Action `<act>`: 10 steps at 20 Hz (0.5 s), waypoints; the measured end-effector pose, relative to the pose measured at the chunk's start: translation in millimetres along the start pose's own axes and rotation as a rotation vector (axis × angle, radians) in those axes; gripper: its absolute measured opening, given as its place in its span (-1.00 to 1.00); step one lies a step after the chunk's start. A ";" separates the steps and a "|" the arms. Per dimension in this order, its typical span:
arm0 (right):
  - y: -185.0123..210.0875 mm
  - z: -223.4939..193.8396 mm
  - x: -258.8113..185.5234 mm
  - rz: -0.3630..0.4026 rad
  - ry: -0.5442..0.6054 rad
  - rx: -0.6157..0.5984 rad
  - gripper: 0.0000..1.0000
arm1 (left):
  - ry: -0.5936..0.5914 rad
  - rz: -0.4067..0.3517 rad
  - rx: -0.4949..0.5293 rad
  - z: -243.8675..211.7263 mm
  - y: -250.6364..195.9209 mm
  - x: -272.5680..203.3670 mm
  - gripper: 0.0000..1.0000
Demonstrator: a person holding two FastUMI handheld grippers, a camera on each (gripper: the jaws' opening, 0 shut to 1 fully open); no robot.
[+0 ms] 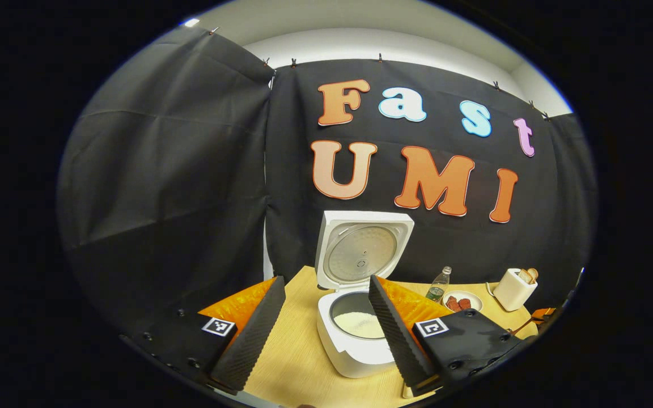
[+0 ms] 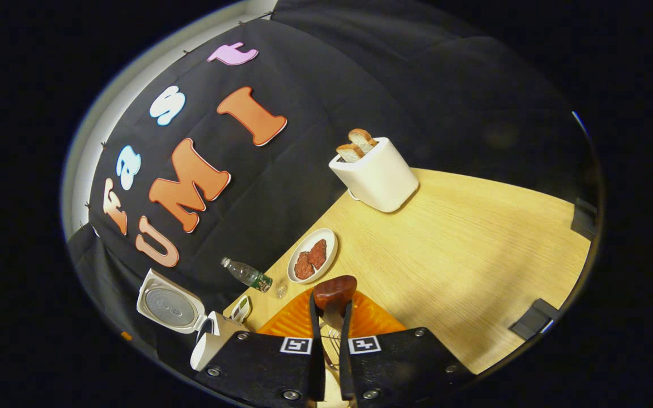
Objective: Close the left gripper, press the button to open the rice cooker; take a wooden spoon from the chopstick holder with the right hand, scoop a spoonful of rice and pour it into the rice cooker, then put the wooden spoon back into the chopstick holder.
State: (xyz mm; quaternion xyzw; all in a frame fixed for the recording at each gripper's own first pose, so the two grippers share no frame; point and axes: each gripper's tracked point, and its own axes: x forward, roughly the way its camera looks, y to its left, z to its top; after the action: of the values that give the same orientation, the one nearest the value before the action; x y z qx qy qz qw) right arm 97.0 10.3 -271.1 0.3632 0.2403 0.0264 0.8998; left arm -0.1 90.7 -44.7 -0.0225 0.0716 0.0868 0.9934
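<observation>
The white rice cooker (image 1: pixel 355 340) stands open on the wooden table, its lid (image 1: pixel 360 249) upright and white rice (image 1: pixel 357 324) in the pot. My left gripper (image 1: pixel 326 280) is open, its fingers either side of the cooker and a little short of it, with nothing between them. My right gripper (image 2: pixel 330 309) is shut on the wooden spoon (image 2: pixel 335 290), whose dark brown bowl sticks out past the fingertips above the table. In this tilted right gripper view the cooker (image 2: pixel 207 343) lies at the lower left with its lid (image 2: pixel 168 306) raised.
A white toaster (image 2: pixel 377 175) with two bread slices stands by the back wall. Beside it are a plate (image 2: pixel 329 235) of red-brown pieces and a small water bottle (image 2: pixel 247 275). The same toaster (image 1: pixel 513 289), plate (image 1: pixel 462 293) and bottle (image 1: pixel 439 283) sit right of the cooker.
</observation>
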 end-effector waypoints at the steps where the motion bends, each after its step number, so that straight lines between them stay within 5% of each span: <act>1: 7.9 5.4 -4.8 0.008 -0.011 -0.006 -0.83 | 0.000 -0.001 -0.004 1.8 -0.2 -0.5 1.00; 10: 104.2 19.0 -72.3 0.097 -0.106 -0.230 -0.83 | -0.023 -0.031 0.022 15.4 3.0 -1.7 1.00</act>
State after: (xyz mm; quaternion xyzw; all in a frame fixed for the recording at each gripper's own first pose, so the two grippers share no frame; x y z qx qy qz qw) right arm 54.9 58.6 -160.0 0.2696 0.1698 0.0777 0.9447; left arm -0.2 94.3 -29.3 -0.0115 0.0609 0.0710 0.9956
